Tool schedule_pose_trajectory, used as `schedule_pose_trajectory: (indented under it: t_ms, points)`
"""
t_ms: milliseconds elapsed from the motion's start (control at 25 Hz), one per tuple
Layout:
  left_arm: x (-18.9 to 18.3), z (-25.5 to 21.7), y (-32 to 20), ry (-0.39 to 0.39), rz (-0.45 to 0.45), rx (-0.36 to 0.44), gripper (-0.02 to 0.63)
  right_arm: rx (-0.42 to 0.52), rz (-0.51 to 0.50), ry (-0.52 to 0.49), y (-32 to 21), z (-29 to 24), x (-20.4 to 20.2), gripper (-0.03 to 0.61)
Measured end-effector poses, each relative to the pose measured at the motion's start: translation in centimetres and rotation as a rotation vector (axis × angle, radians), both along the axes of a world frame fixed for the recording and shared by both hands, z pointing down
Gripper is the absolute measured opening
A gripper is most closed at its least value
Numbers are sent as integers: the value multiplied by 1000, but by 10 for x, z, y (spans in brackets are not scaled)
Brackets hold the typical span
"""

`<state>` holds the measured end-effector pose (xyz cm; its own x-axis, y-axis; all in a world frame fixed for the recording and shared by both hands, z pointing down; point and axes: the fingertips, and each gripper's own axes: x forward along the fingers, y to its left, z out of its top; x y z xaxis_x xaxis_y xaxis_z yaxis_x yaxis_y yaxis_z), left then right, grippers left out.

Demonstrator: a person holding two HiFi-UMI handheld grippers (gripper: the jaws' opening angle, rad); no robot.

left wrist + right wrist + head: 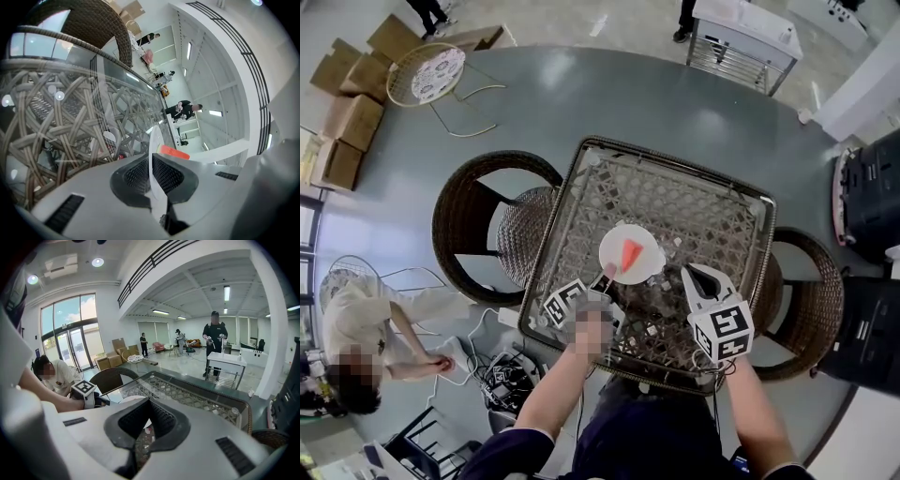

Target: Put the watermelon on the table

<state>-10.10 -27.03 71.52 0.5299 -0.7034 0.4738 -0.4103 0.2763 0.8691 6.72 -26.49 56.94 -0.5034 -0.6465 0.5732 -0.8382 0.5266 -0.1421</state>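
A red wedge of watermelon (631, 253) lies on a small white plate (614, 242) in the middle of the glass-topped wicker table (675, 169). My left gripper (607, 274) is shut on the plate's near-left rim. In the left gripper view the plate (153, 140) stands edge-on between the pads (171, 176), with the watermelon (173, 152) just beyond them. My right gripper (686, 274) hovers just right of the plate, not touching it. In the right gripper view its jaws (149, 401) are shut with nothing between them.
A dark wicker chair (478, 225) stands at the table's left and another (811, 300) at its right. A person (356, 328) crouches at the lower left near cables on the floor. Cardboard boxes (352, 84) and a white side table (427, 75) are far left; black cases (872, 187) sit right.
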Motion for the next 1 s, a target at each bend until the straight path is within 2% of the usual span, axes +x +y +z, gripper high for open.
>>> schedule_pose_trajectory:
  t_ms: [440, 720, 1000]
  points:
    - [0, 3, -2, -155, 72, 4, 18, -6, -3, -8, -1, 3, 0, 3]
    - [-2, 7, -1, -358, 152, -22, 57, -8, 2, -12, 2, 3, -1, 3]
    - [-3, 7, -4, -465, 192, -24, 80, -8, 11, -16, 3, 2, 5, 3]
